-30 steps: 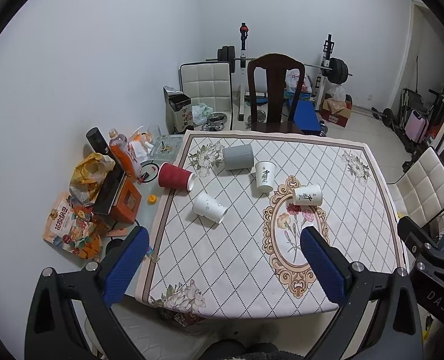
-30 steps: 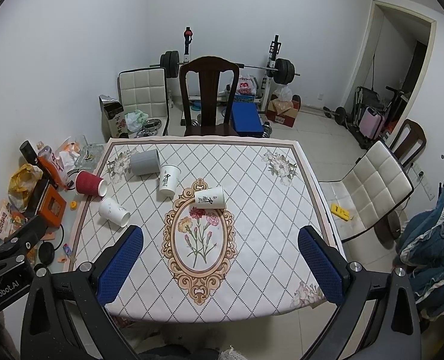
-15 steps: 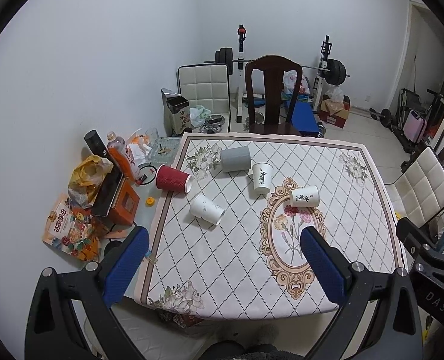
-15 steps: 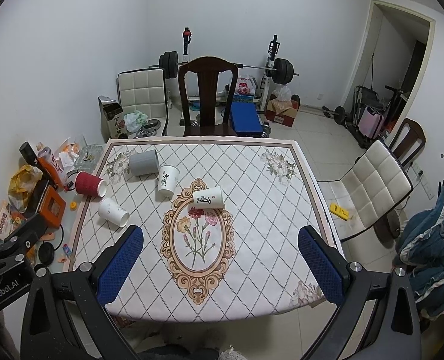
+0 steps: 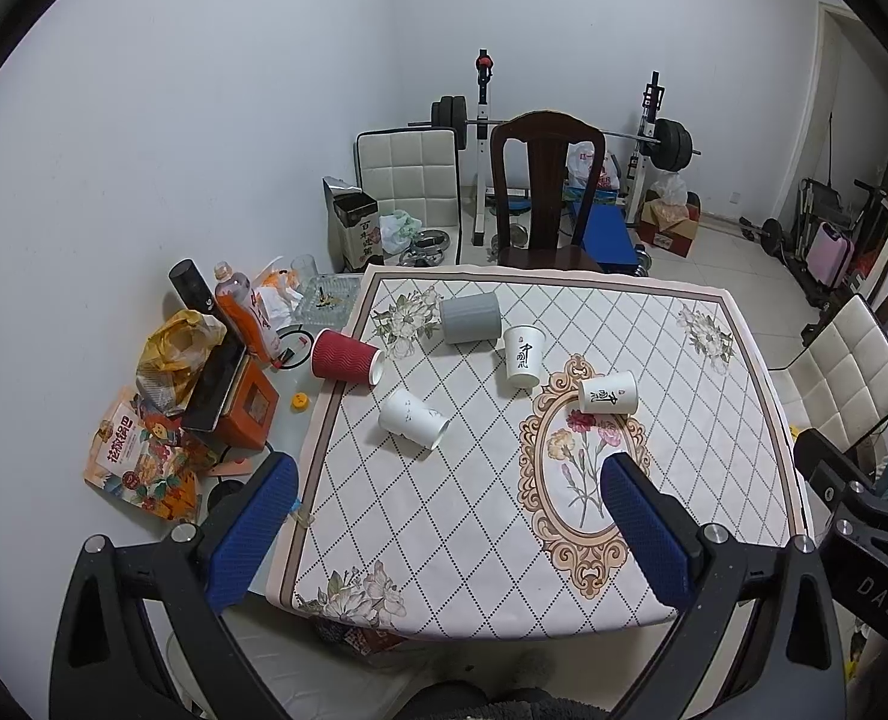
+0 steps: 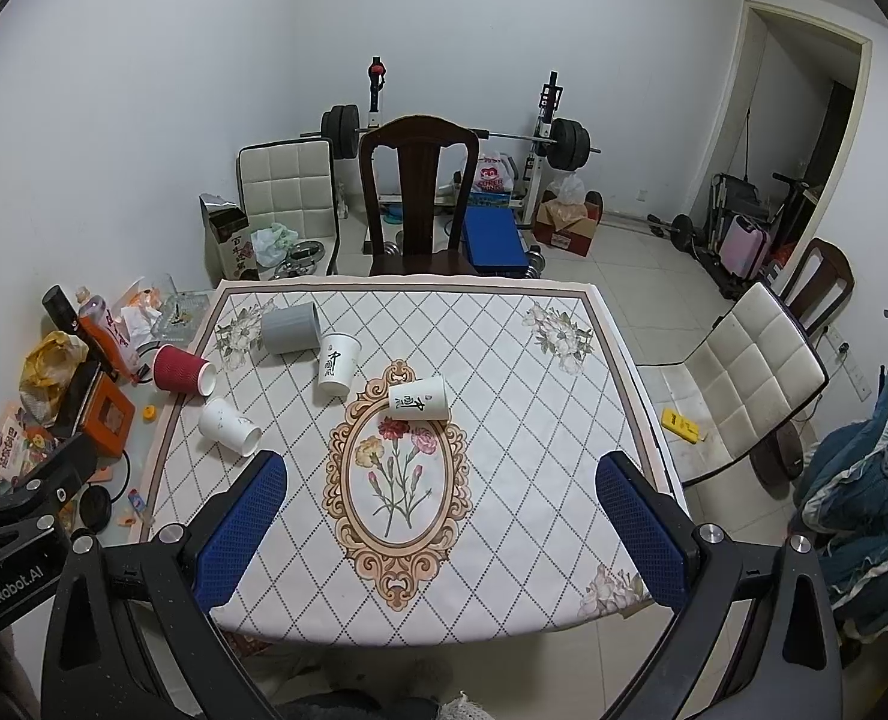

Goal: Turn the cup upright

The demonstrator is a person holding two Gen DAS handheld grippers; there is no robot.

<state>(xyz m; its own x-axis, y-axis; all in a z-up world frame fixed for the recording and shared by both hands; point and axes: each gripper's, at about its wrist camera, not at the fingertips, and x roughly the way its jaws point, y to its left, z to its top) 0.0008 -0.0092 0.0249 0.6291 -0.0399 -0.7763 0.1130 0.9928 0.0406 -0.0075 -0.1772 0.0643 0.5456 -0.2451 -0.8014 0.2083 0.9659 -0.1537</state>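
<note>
Left gripper point(image 5: 444, 516): black frame with blue padded fingers spread wide, gripping nothing, held above the near left part of the table.
Right gripper point(image 6: 441, 513): same black-and-blue build, fingers spread wide and empty, held above the near edge of the table.
Table point(image 6: 540, 480): square, covered by a white cloth with a diamond grid, corner flowers and an oval floral medallion in the middle.
Plain white paper cup point(image 5: 413, 414): on its side near the left edge, mouth towards the near right.
White paper cup with black characters, right one point(image 5: 607, 394): on its side at the far rim of the medallion, mouth to the right.
White paper cup with black characters, centre one point(image 5: 523, 356): just beyond, standing mouth-down, close to the grey cup, apart from the right one.
Red ribbed paper cup point(image 5: 346, 356): on its side at the left table edge, mouth to the right.
Grey cylindrical cup point(image 5: 470, 317): on its side, farthest of the five, near the far left corner.
Clutter to the left of the table point(image 5: 198, 372): snack bags, an orange box, a bottle.
Dark wooden chair point(image 6: 419, 192): at the far side of the table.
Barbell rack point(image 6: 456, 132): against the far wall.
</note>
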